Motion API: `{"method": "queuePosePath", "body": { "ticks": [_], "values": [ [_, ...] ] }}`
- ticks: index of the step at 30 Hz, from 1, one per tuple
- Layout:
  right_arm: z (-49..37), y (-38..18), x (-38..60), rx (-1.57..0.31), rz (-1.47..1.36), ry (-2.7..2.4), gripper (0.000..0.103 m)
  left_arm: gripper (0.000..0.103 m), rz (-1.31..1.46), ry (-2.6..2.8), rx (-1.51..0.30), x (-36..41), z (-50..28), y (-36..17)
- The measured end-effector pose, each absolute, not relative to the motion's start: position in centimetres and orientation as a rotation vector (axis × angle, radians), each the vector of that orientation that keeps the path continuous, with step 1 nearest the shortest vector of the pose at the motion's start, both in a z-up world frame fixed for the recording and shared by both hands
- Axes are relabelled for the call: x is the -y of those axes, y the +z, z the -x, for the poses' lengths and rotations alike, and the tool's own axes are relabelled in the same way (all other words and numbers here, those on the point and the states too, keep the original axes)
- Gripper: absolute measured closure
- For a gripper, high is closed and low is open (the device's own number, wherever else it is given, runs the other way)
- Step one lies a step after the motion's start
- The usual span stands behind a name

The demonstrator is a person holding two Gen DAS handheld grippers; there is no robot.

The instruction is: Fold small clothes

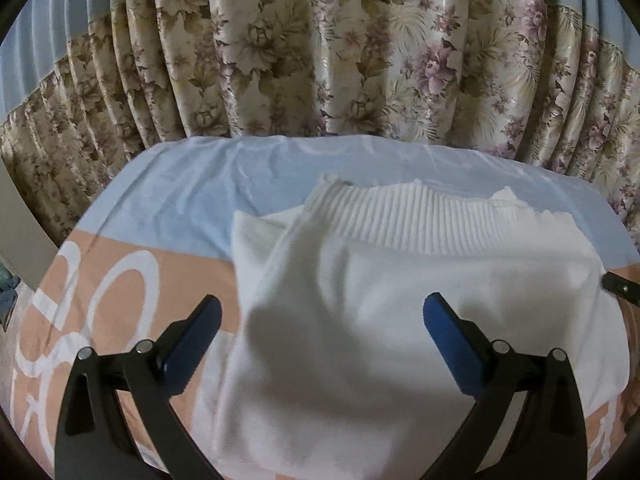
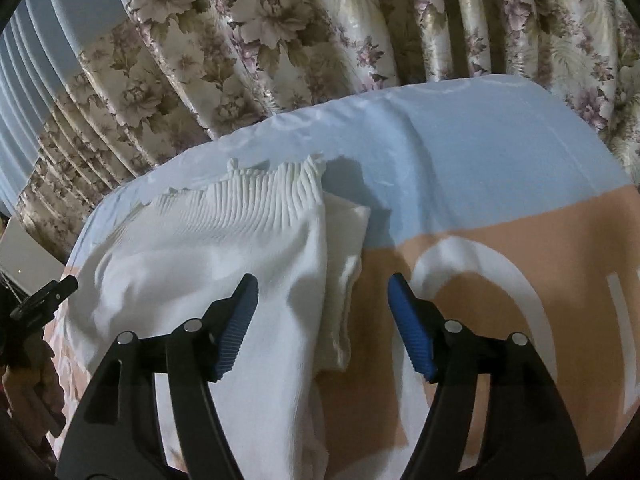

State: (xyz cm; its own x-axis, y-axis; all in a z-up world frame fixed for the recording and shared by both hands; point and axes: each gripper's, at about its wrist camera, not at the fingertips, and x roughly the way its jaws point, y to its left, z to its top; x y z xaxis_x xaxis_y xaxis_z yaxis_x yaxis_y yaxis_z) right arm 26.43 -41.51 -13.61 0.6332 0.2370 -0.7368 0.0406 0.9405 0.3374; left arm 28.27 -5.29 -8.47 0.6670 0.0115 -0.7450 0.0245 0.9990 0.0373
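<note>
No containers in view. White sweater (image 1: 400, 320) lies on a bed sheet (image 1: 168, 204) that is light blue at the far end and peach with large white lettering nearer; ribbed band (image 1: 404, 216) of the sweater faces the far side, toward the floral curtain (image 1: 320, 60). Sweater looks partly folded: in the right wrist view a layered white edge (image 2: 344, 264) runs along its right side, and a fold crosses the left part in the left wrist view.

Left gripper (image 1: 322, 316): angled down at the bed, over the near left part of the sweater. Jaws wide, blue pads (image 1: 188, 344) well apart, nothing pinched between them; cloth lies below, contact not clear.

Right gripper (image 2: 322, 300): also angled down, straddling the sweater's right edge, left pad over white cloth, right pad (image 2: 412, 336) over the peach sheet. Jaws apart, not gripping anything.

The tip of the other gripper shows at each view's edge: right one (image 1: 620, 290) at the sweater's right side, left one (image 2: 48, 292) at its left side. A hand (image 2: 32, 392) sits below that at the left border.
</note>
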Motion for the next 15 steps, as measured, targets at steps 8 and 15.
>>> {"method": "queuePosePath", "body": {
  "ticks": [8, 15],
  "values": [
    [-27.7, -15.4, 41.3, -0.923, -0.369, 0.159, 0.033, 0.002, -0.034, 0.012, -0.883, 4.6, -29.0, -11.0],
    [-28.1, -15.4, 40.4, -0.919, -0.354, 0.208, 0.050, 0.001, -0.021, 0.058, -0.923, 3.1, -29.3, -12.9]
  ]
}}
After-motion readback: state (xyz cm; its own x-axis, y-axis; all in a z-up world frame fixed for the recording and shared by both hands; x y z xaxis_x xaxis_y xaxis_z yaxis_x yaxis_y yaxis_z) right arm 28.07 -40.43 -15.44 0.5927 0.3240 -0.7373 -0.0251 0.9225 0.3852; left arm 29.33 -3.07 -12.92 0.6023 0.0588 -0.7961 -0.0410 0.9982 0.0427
